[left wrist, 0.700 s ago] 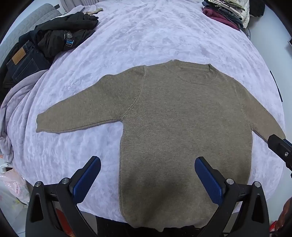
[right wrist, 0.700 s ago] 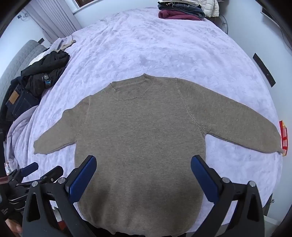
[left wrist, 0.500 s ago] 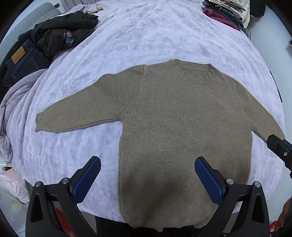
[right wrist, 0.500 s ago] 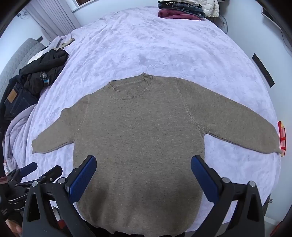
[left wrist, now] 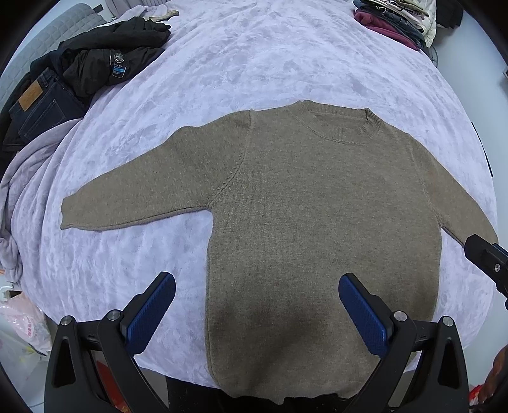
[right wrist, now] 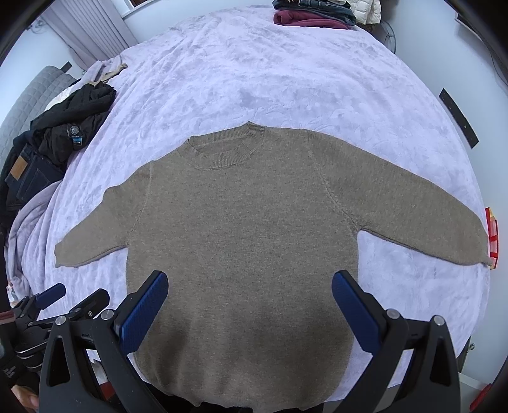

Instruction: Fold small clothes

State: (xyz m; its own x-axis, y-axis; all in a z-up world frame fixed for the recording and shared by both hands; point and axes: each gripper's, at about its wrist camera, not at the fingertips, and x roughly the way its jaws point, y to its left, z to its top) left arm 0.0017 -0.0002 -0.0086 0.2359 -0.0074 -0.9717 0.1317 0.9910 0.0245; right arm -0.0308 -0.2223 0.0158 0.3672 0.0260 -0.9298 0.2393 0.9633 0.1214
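A small taupe knit sweater lies flat, face up, on the lavender bedspread, neckline away from me, both sleeves spread out to the sides. It also shows in the right wrist view. My left gripper is open and empty, held above the sweater's lower left body near the hem. My right gripper is open and empty above the lower middle of the body. The right gripper's tip shows at the right edge of the left wrist view.
A heap of black clothes and dark jeans lies at the bed's far left. A stack of folded garments sits at the far right corner. A crumpled lavender blanket hangs off the left edge. The bed's near edge runs under the hem.
Both views have shifted slightly; the sweater sits a touch lower and nearer in frame. The sweater lies as before and both grippers stay open.
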